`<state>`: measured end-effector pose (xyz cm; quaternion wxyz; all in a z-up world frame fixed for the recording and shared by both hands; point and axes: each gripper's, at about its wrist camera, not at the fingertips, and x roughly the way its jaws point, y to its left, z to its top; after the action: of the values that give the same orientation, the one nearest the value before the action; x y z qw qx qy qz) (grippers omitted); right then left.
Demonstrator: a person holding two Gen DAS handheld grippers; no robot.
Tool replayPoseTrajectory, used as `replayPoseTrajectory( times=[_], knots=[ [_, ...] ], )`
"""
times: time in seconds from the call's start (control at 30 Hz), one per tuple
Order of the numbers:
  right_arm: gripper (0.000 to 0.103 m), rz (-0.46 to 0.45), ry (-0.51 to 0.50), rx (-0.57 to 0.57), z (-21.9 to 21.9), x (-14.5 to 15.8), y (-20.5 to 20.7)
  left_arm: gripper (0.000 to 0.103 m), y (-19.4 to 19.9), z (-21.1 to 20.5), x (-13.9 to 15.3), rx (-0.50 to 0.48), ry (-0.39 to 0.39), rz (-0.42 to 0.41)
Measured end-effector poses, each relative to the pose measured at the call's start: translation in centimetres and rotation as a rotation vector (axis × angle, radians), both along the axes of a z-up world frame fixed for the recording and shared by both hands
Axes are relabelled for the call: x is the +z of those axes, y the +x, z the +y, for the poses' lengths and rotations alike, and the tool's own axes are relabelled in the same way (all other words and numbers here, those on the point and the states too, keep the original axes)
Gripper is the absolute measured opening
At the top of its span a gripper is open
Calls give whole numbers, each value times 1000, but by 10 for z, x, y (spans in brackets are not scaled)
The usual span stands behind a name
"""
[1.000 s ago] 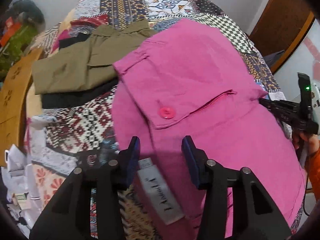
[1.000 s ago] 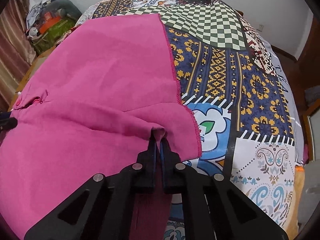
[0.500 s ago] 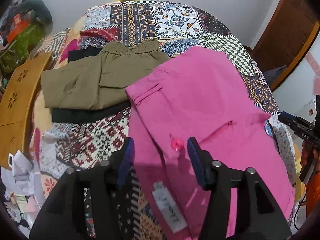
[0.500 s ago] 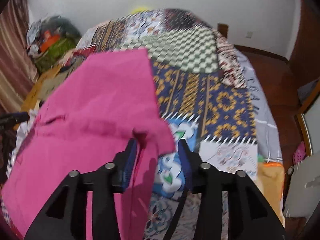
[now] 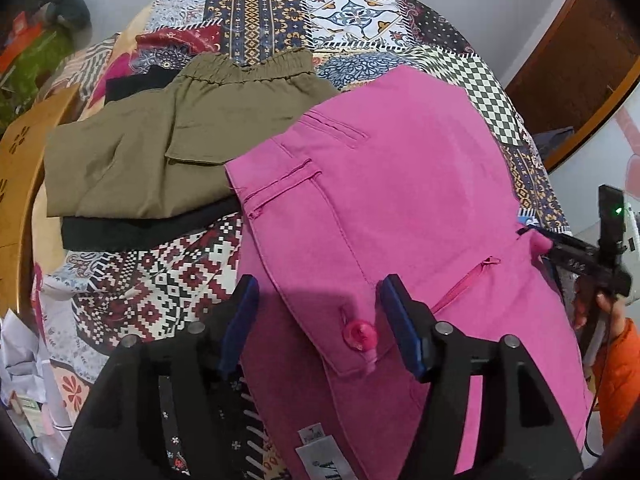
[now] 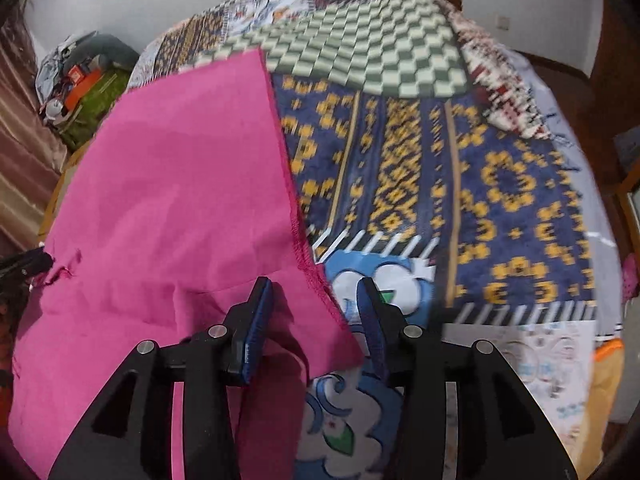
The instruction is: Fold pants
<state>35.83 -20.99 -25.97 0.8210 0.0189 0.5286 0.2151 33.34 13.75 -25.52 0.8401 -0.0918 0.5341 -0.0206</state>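
Pink pants (image 5: 400, 200) lie folded on the patchwork bedspread, waistband and pink button (image 5: 359, 334) toward me in the left wrist view. My left gripper (image 5: 316, 316) is open, its jaws standing either side of the button flap, holding nothing. In the right wrist view the pink pants (image 6: 172, 208) fill the left half. My right gripper (image 6: 316, 316) is open over the hem corner of the pants, with the cloth lying between the jaws, not clamped. The right gripper also shows at the right edge of the left wrist view (image 5: 580, 260).
Folded olive-green pants (image 5: 168, 148) lie on a black garment (image 5: 132, 228) just left of the pink pants. A wooden board (image 5: 16, 184) stands at the bed's left edge. The bedspread (image 6: 460, 200) stretches right of the pants. Clutter (image 6: 80, 84) sits at far left.
My right gripper has opened and let go of the pants' hem, which now lies flat. My left gripper has stayed open and drawn back toward the waistband.
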Motion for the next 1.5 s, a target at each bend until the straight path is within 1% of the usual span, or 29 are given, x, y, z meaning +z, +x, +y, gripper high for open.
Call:
replayPoseTrajectory(
  times=[0.03,0.07,0.1,0.13,0.2,0.23,0.27,0.33,0.43,0.47,0.5,0.6,0.67,0.73,0.83,0.9,0.97,1.03,1.07,1.1,1.23,1.33,1.4,1.47,1.5],
  knots=[
    [39,-14,-5,5,2,-2,-2,63,0,-2,-1,-5,4,0],
    [35,-25,-13,17,4,-3,-4,60,0,-4,-1,-13,17,-4],
    [21,-26,-12,40,6,-3,-6,58,0,-7,-1,-25,31,-12],
    [12,-24,-13,61,8,-4,-8,53,0,-11,-1,-38,51,-18],
    [7,-50,-44,94,12,-4,-14,47,0,-16,-1,-50,88,-28],
    [6,-61,-58,105,13,-4,-16,41,0,-18,0,-54,103,-34],
    [5,-71,-74,114,14,-4,-18,33,0,-19,0,-50,119,-38],
    [5,-79,-91,115,14,-6,-22,21,1,-19,-1,-41,170,-35],
    [4,-82,-99,91,11,-7,-23,19,2,-19,-9,-46,270,-15],
    [4,-90,-111,87,12,-8,-25,16,1,-19,-12,-43,299,-10],
    [4,-96,-119,85,11,-9,-28,15,0,-17,-15,-36,325,-3],
    [4,-97,-131,84,10,-11,-30,15,-6,-10,-15,-28,290,-12],
    [4,-89,-132,81,7,-9,-29,15,-10,-9,-11,-39,289,-28],
    [5,-81,-146,83,5,-5,-29,15,-16,-8,-6,-49,292,-32],
    [8,-56,-144,74,-4,4,-29,16,-22,5,11,-32,262,-55],
    [9,-59,-120,41,-17,14,-30,21,-24,20,23,5,226,-80],
    [11,-65,-86,9,-31,25,-33,31,-20,34,33,38,189,-96],
    [17,-81,-67,-12,-38,36,-33,35,-15,45,40,73,167,-111],
    [18,-97,-60,-21,-43,43,-33,35,-9,50,42,92,156,-113],
    [22,-108,-56,-24,-43,48,-33,35,-4,54,43,106,145,-107],
    [30,-167,-45,-14,-36,69,-26,35,20,61,39,144,78,-77],
    [34,-198,-39,-1,-16,78,-15,37,44,60,29,150,53,-52],
    [35,-217,-25,12,-2,82,-3,42,53,58,23,149,52,-40],
    [39,-226,-21,23,10,82,11,55,64,57,16,150,37,-23],
    [43,-229,-20,27,14,82,16,58,68,57,12,152,26,-16]
  ],
)
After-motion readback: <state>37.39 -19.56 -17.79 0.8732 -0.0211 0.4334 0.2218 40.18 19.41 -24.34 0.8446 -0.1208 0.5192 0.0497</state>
